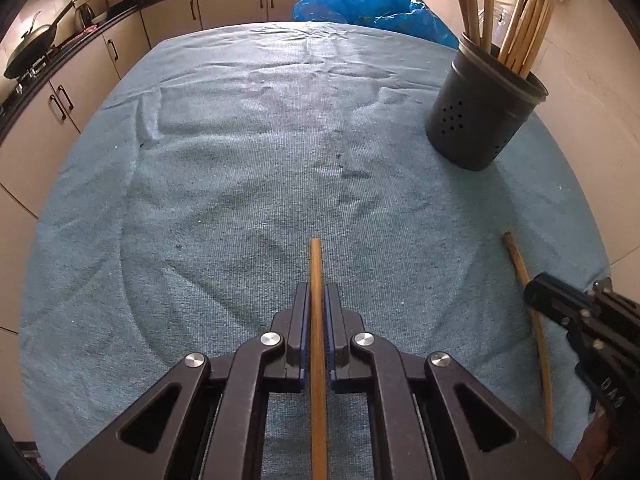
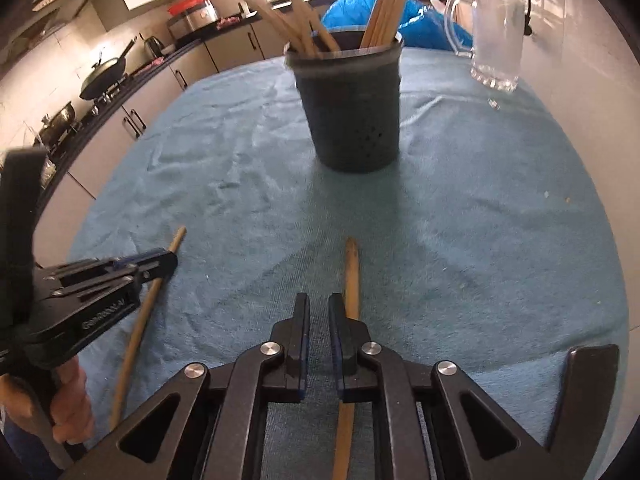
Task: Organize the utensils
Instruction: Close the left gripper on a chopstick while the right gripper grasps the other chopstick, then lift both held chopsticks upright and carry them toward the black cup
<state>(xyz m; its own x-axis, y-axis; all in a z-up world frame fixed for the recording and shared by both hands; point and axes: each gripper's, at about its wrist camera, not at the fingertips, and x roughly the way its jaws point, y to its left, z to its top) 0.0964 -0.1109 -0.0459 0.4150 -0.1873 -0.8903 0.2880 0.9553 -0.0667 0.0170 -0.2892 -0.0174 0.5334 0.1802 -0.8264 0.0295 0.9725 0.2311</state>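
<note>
A dark perforated utensil holder (image 1: 482, 116) with several wooden sticks stands on the teal towel (image 1: 240, 160); it also shows in the right wrist view (image 2: 350, 116). My left gripper (image 1: 318, 300) is shut on a wooden stick (image 1: 317, 264) running between its pads, low over the towel; it also appears in the right wrist view (image 2: 160, 262). A second wooden stick (image 2: 351, 276) lies on the towel under my right gripper (image 2: 319, 308), passing beneath its right finger, not between the pads. The right jaws stand narrowly apart and empty. That stick also shows in the left wrist view (image 1: 520, 268).
A glass mug (image 2: 496, 36) stands at the back right of the table. A blue plastic bag (image 1: 368, 0) lies beyond the far edge. Kitchen cabinets and a counter with a wok (image 1: 32, 46) run along the left.
</note>
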